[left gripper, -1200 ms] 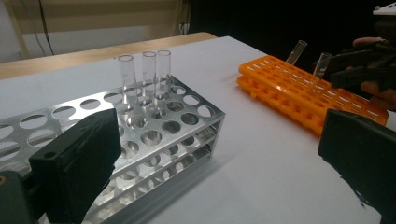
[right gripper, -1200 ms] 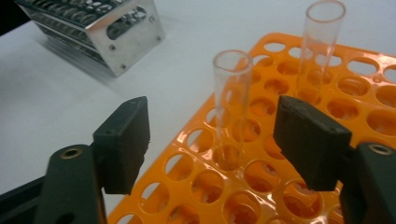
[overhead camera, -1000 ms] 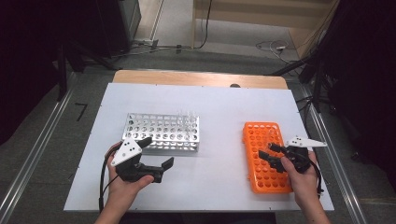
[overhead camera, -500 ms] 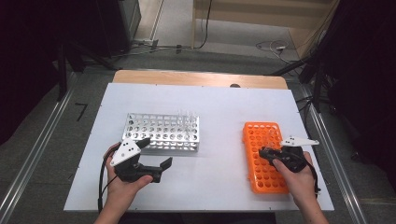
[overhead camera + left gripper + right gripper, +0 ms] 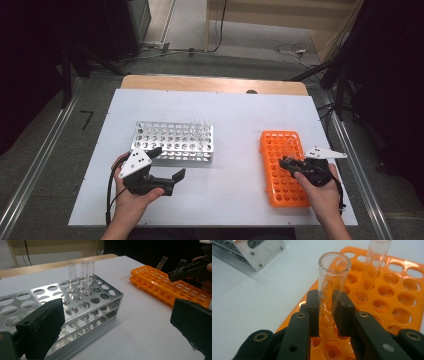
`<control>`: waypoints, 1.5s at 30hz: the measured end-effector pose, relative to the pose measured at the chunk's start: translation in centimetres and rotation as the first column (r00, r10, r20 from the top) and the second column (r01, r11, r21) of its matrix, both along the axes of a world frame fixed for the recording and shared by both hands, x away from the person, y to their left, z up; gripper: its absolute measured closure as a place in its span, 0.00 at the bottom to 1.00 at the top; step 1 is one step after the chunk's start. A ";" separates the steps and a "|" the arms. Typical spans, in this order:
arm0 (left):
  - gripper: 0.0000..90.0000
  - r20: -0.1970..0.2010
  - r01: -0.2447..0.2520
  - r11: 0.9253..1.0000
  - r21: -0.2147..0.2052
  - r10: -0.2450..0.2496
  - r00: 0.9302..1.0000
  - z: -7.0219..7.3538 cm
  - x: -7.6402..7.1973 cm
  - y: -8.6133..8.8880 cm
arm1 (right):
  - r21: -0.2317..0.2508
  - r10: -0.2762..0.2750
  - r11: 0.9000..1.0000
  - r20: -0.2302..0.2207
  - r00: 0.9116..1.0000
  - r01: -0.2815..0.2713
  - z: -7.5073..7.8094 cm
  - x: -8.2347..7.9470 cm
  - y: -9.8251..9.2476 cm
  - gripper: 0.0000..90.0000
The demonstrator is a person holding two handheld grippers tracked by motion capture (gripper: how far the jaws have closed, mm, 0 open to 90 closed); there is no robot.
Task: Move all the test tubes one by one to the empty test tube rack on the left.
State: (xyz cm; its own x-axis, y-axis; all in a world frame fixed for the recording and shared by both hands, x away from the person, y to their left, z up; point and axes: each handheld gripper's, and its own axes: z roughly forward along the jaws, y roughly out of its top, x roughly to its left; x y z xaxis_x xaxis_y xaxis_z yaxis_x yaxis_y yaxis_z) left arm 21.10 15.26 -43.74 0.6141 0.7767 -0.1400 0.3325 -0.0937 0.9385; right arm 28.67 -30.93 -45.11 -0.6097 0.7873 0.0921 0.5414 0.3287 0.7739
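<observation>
White tabletop [image 5: 240, 115] on a wooden table, dark room around it, cables on the floor behind.

Nearest the front edge are the two hands. The right gripper [image 5: 325, 307] has its jaws clamped on a clear test tube [image 5: 333, 277] (they've just been closing, and the tube sits right between the pads). The tube stands in a hole of the orange rack [image 5: 284, 167] by the right edge of the tabletop, tilted a bit. The right hand [image 5: 322, 192] comes in from the front edge, gripper pointing left over the rack.

The left gripper [image 5: 165, 170] is wide open with nothing in it, hovering just in front of the metal rack [image 5: 172, 141]. The left hand [image 5: 131, 200] holds it level, jaws pointing right.

Count: two racks, one orange, one metal. Two tubes in the orange one, including the gripped one. Three tubes [image 5: 81, 270] stand upright at the far right corner of the metal rack.
</observation>
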 end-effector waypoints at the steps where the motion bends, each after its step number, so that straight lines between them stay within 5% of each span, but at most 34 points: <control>1: 0.00 0.002 -0.001 1.000 -0.001 0.001 1.000 0.0 0.0 0.0 | 0.005 -0.001 1.000 0.011 1.000 0.001 0.3 -0.1 -0.1 0.81; 12: 0.00 0.003 0.007 1.000 0.004 -0.007 1.000 0.0 -0.1 -0.3 | 0.051 0.028 0.998 0.076 0.997 -0.031 2.1 -1.5 0.3 0.81; 22: 0.00 0.004 0.045 0.999 -0.005 -0.045 0.999 0.2 -0.1 -1.2 | 0.075 0.143 0.986 0.091 0.985 -0.150 2.0 -2.6 3.8 0.81; 45: 0.06 -0.008 0.167 0.985 -0.040 -0.167 0.986 0.4 -0.5 -5.1 | 0.053 0.376 0.924 0.057 0.925 -0.379 0.3 -4.7 13.3 0.81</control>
State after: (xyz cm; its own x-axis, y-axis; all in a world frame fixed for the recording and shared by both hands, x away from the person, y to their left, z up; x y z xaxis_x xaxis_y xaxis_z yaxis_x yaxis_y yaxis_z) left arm 20.58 10.16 -43.29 0.7331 0.6570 -0.1756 0.3255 -0.1123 0.9388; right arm 23.95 -17.65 -44.82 -0.8653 0.4914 0.0987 0.3508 0.4531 0.8195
